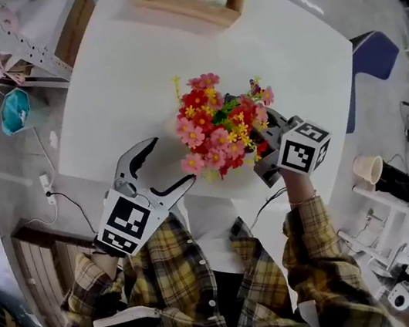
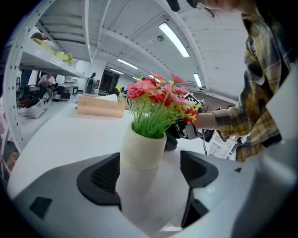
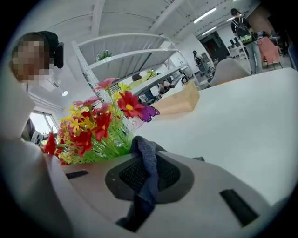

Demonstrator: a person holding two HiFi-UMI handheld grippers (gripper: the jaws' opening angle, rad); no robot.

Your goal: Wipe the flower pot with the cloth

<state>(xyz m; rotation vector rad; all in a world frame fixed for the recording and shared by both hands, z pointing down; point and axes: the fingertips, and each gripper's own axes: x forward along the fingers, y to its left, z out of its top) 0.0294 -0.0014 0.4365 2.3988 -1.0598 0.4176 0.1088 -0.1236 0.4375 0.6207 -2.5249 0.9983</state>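
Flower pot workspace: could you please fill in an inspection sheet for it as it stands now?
Surface: white table, mostly bare.
Job's things: cream flower pot holding red, pink and yellow flowers, upright toward the near edge; dark blue cloth.
Clutter: wooden box at the far edge.
Grippers: left tongs open, pot between the jaws, contact unclear; right tongs shut on the cloth, beside the flowers.
Cables: power strip on the floor; thin cable by the right sleeve.
Surroundings: blue chair, paper cup, shelving.
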